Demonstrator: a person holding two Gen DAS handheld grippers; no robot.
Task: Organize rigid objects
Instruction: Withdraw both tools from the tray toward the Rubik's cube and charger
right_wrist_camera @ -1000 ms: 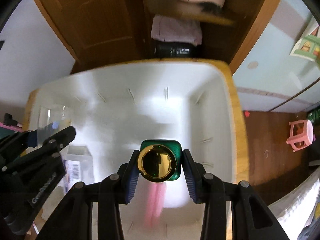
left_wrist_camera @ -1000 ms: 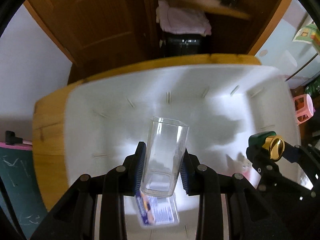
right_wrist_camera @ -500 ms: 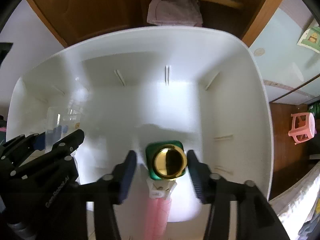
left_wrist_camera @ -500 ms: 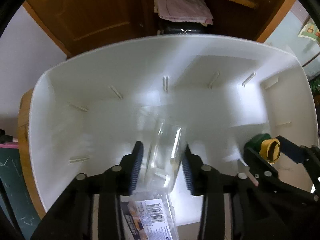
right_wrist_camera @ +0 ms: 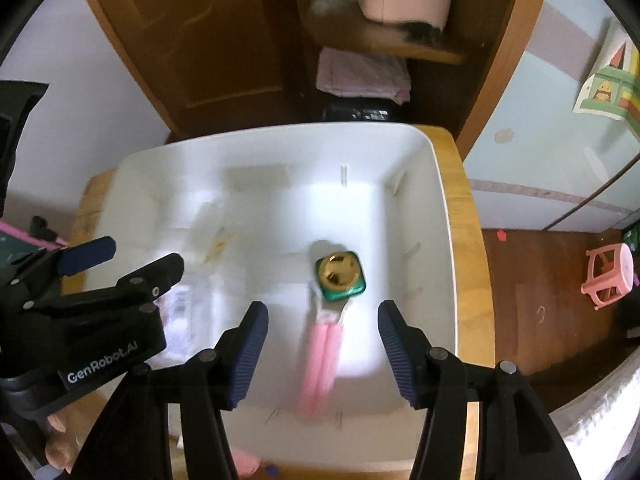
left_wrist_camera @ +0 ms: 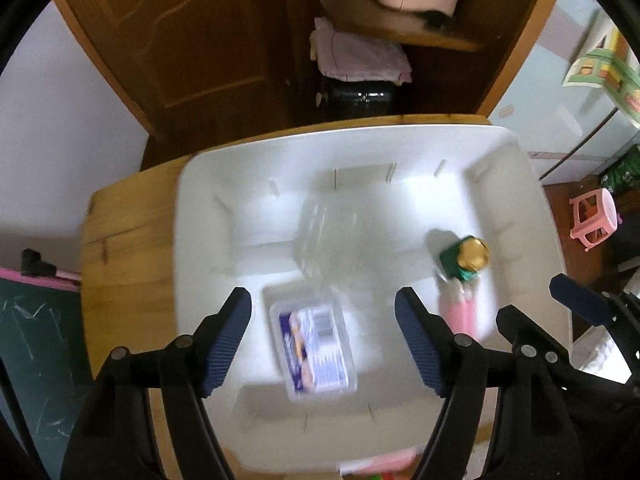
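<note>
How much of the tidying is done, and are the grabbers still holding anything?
Done: the clear glass, green gold-capped bottle, labelled plastic box and a pink item all sit inside the white bin.

In hand: nothing. The left gripper has just been opening, and the right gripper is open too.

Left: something pink lies outside the bin's near edge.
</note>
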